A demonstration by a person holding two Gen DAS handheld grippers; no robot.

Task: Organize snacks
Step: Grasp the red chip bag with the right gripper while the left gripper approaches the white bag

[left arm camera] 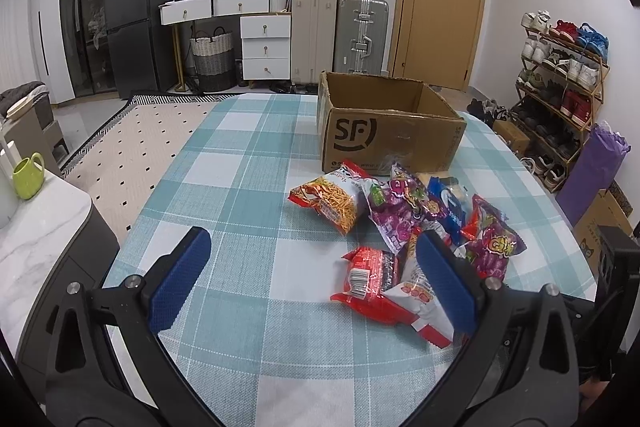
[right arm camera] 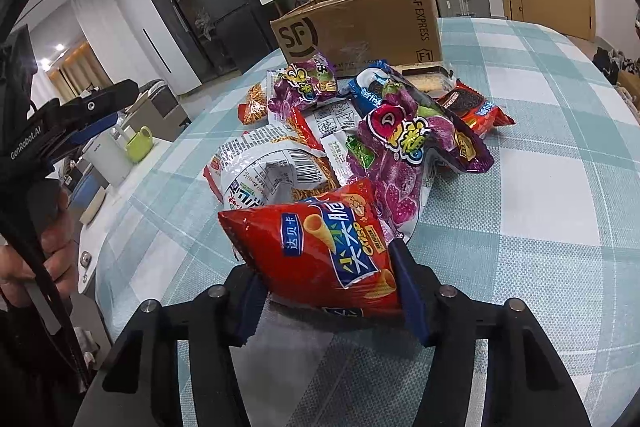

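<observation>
A brown SF cardboard box [left arm camera: 392,131] [right arm camera: 360,27] stands open at the far side of the checked tablecloth [left arm camera: 240,187]. In front of it lies a heap of snack bags: an orange noodle-stick bag [left arm camera: 336,203], purple bags [left arm camera: 396,211] [right arm camera: 400,147], a blue pack [left arm camera: 448,203] and a red pack [left arm camera: 368,279]. My right gripper [right arm camera: 324,267] is shut on a red crisp bag [right arm camera: 320,251], its blue pads pressing both sides at the near edge of the heap. My left gripper [left arm camera: 312,281] hangs open above the cloth, left of the heap, with nothing held.
A green mug [left arm camera: 28,175] sits on a marble counter [left arm camera: 36,239] left of the table. Suitcases, white drawers and a dark fridge line the far wall. A shoe rack [left arm camera: 560,79] and a purple bag stand on the right.
</observation>
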